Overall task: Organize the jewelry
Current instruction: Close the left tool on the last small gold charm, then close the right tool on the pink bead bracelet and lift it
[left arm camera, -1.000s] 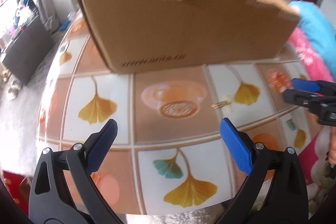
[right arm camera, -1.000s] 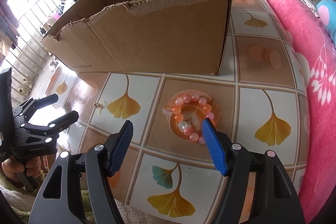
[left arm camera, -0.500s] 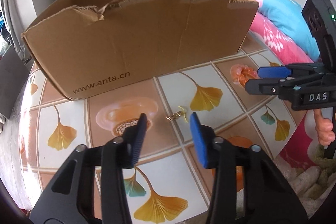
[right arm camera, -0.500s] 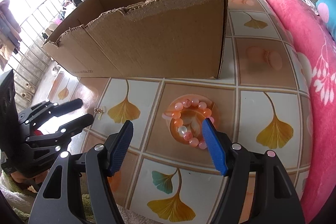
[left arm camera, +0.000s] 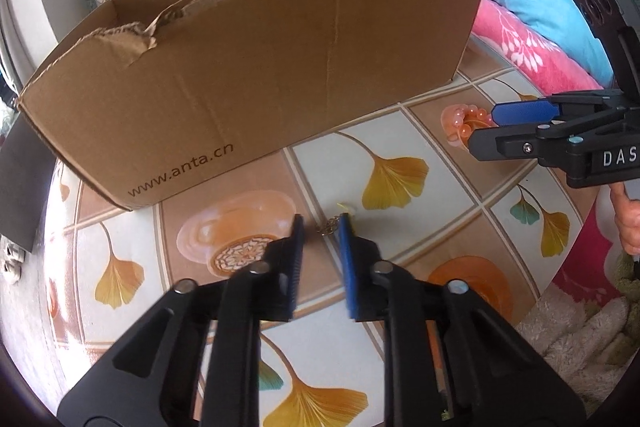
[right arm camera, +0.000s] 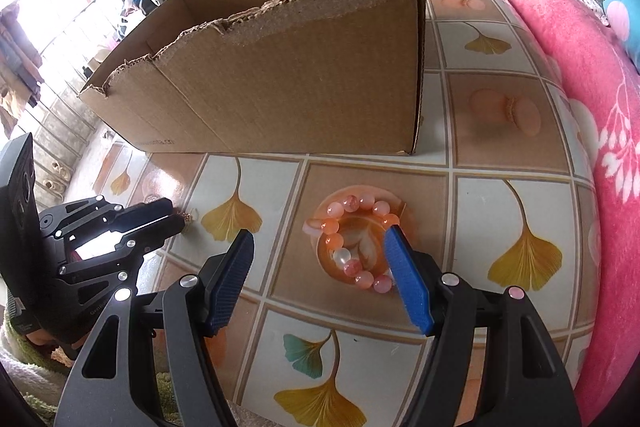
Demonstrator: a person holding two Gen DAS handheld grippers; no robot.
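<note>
Gold chain earring on tiled tabletop between left gripper fingertips, narrowly apart | right gripper wide apart over pink bead bracelet | cardboard box behind

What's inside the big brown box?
Only the cardboard box's bare brown inner walls show above its torn front edge. The front wall covers its bottom, so whether any jewelry is inside cannot be seen. The bead bracelet lies outside on the table.
</note>
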